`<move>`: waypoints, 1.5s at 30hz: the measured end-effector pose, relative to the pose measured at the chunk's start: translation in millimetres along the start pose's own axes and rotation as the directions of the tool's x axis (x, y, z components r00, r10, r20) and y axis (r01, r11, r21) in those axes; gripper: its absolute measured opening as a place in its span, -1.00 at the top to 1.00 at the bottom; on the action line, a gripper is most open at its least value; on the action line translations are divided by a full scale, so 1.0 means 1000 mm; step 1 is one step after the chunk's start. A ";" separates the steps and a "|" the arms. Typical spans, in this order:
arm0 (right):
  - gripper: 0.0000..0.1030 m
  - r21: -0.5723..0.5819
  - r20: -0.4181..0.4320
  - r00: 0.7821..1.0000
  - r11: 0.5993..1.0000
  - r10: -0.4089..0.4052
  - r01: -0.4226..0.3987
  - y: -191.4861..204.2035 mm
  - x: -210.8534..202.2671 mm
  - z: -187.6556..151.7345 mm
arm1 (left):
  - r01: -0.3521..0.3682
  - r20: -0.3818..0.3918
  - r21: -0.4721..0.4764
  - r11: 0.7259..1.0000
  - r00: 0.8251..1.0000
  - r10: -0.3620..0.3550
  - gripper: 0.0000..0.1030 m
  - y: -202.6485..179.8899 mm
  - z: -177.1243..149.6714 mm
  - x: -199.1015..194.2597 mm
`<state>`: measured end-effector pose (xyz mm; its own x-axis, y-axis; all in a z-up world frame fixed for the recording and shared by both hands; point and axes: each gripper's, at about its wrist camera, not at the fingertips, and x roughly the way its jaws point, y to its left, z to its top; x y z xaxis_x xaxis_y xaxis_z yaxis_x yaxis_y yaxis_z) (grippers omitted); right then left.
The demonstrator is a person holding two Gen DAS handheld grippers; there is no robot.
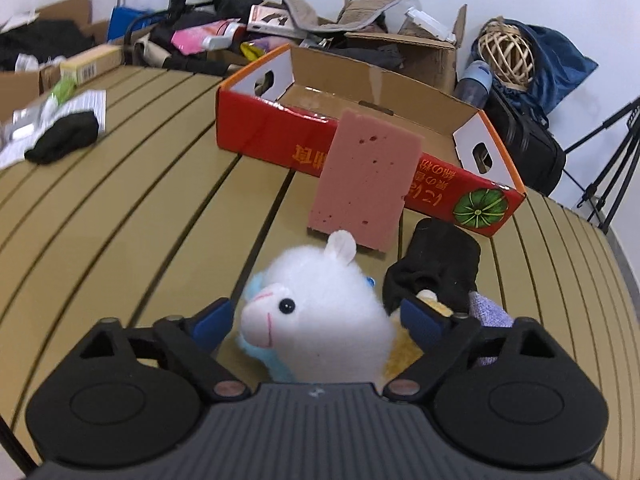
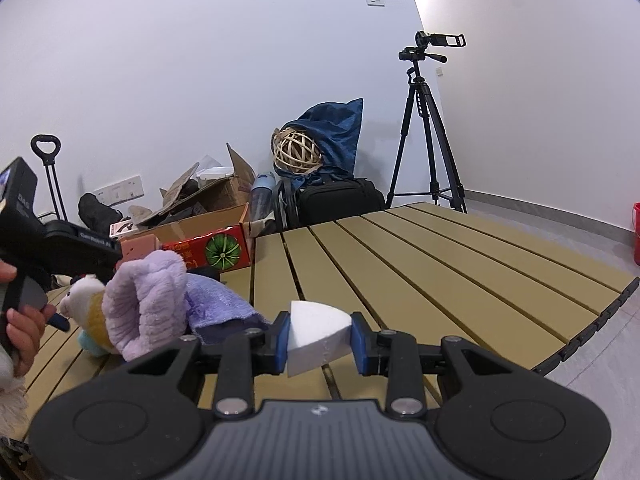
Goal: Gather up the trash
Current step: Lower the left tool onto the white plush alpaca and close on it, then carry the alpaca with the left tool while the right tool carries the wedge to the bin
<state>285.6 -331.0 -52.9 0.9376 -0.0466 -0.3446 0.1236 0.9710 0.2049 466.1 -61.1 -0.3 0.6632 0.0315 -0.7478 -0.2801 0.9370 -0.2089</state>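
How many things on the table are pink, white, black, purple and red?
Pink: 1, the sponge
White: 2, the plush toy and the foam piece
Black: 2, the sock and the cloth
Purple: 1, the fuzzy cloth
Red: 1, the box
Total: 7

The left gripper (image 1: 316,318) points steeply down toward the tabletop, and its two blue pads (image 1: 212,322) stand apart on either side of a white plush toy (image 1: 320,320); the left pad does not touch the toy, while at the right pad contact cannot be told. In the right wrist view the person's left hand (image 2: 22,320) is seen at the left edge, with its fingers wrapped around the black handle of that gripper. The right gripper (image 2: 320,338) points only a little below level, and its blue pads (image 2: 360,344) press from both sides on a white foam piece (image 2: 316,336), which it holds just above the table.
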 end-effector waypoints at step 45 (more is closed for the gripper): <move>0.41 0.013 -0.019 0.986 0.986 0.166 -0.165 0.024 -0.025 -0.002 | -0.016 0.305 0.223 0.975 0.951 -0.054 -0.07 0.040 -0.054 -0.151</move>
<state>264.5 -306.4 -41.5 0.9389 0.1192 -0.3228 -0.0291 0.9622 0.2707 317.7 -47.4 70.6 0.8572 0.0851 -0.5079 -0.1287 0.9904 -0.0513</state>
